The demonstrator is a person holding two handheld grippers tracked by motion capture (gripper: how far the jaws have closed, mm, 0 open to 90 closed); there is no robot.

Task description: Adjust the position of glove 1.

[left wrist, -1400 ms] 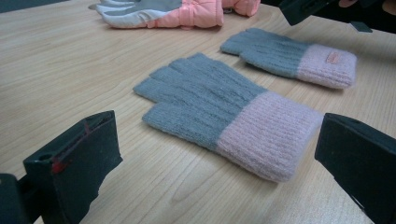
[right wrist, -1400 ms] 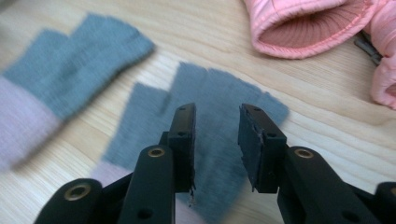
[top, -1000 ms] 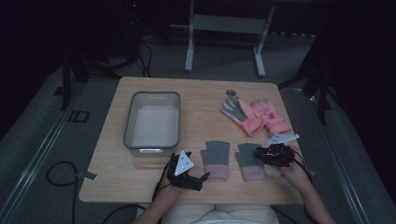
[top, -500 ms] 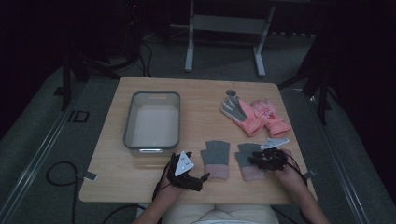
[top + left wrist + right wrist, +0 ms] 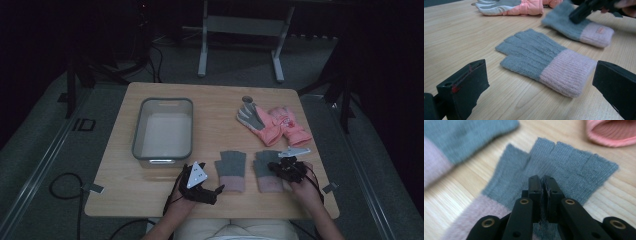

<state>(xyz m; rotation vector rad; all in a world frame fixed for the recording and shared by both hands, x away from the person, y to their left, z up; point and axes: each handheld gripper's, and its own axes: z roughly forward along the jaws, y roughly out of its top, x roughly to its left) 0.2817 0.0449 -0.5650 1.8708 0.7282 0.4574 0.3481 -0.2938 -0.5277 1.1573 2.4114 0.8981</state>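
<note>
Right tongs pinch a knit glove on the bench

The grey tub [image 5: 162, 132] at the bench's [image 5: 210, 100] left looks bare inside. The right tongs [image 5: 543, 192], whose jaws have just been closing, are clenched on a fold of the right-hand grey fingerless glove [image 5: 564, 162] with pink cuff, near the front edge. Its twin [image 5: 544, 60] lies flat beside it, before the released left tongs [image 5: 536, 87]. Pink winter gloves [image 5: 272, 122] lie behind.

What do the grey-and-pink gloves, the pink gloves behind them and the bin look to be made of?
Grey-and-pink gloves: knitted yarn, likely wool or acrylic; ribbed stitches and a fuzzy matte surface show. Pink gloves: smooth padded fabric with pale grey palm patches, probably synthetic. Bin: looks like translucent plastic with a grey rim, slightly glossy; the exact material is hard to tell.
</note>
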